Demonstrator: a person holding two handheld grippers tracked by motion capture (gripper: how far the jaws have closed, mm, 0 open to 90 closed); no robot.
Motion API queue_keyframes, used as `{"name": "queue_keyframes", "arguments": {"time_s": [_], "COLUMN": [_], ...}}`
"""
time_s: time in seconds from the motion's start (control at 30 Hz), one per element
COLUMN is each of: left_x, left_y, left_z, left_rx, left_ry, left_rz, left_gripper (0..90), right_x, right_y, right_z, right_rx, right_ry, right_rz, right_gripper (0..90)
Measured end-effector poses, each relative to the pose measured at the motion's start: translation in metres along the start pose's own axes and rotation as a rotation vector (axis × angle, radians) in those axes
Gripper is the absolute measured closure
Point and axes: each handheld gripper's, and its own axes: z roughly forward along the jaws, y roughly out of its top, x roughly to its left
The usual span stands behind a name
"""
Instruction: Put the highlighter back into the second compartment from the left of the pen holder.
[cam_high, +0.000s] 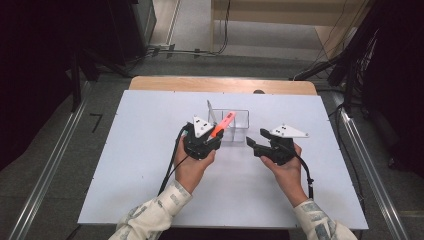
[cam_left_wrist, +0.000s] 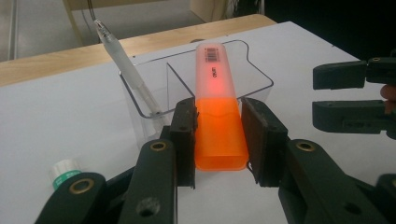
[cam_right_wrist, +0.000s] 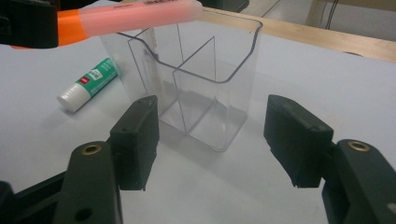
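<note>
Nearest the lens in the left gripper view, your left gripper (cam_left_wrist: 218, 140) is clamped on the orange highlighter (cam_left_wrist: 218, 116) by its cap end, both pads flat on the cap's sides, the pale pink barrel reaching toward the upper middle of the frame over the clear pen holder (cam_left_wrist: 252, 77). In the high view the highlighter (cam_high: 223, 124) shows just left of centre, slanting up and right, its free end over the holder's left rim (cam_high: 235, 111).

Your right gripper (cam_right_wrist: 212, 140) stands with its jaws apart and nothing between them, aimed at the holder (cam_right_wrist: 205, 107) from the near side, a little short of its wall.

As I read it, you are about to drop the highlighter into a compartment. Some advice:

- A white pen (cam_left_wrist: 123, 65) already leans in the compartment at the upper left of the left gripper view; aim for the free one beside the divider (cam_left_wrist: 180, 81).
- Tip the barrel steeper before lowering, so the free end clears the rim instead of riding on it.
- The holder looks light; bring the right jaws in around its wall to steady it.
- Release only once the end is well inside.
- Mind the glue stick (cam_right_wrist: 88, 84) lying at the left of the right gripper view.
</note>
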Motion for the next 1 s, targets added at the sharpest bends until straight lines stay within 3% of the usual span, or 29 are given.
{"name": "queue_keyframes", "arguments": {"time_s": [0.17,1.0], "left_x": [0.002,0.006], "left_y": [0.004,0.013], "left_z": [0.001,0.004], "left_rx": [0.005,0.031], "left_ry": [0.014,0.007], "left_rz": [0.003,-0.02], "left_gripper": [67.4,67.4], "right_x": [0.0,-0.002], "right_y": [0.0,-0.002], "right_z": [0.0,0.0], "right_rx": [0.002,0.007], "right_ry": [-0.002,0.0], "right_rz": [0.003,0.009], "right_gripper": [34.3,34.2]}}
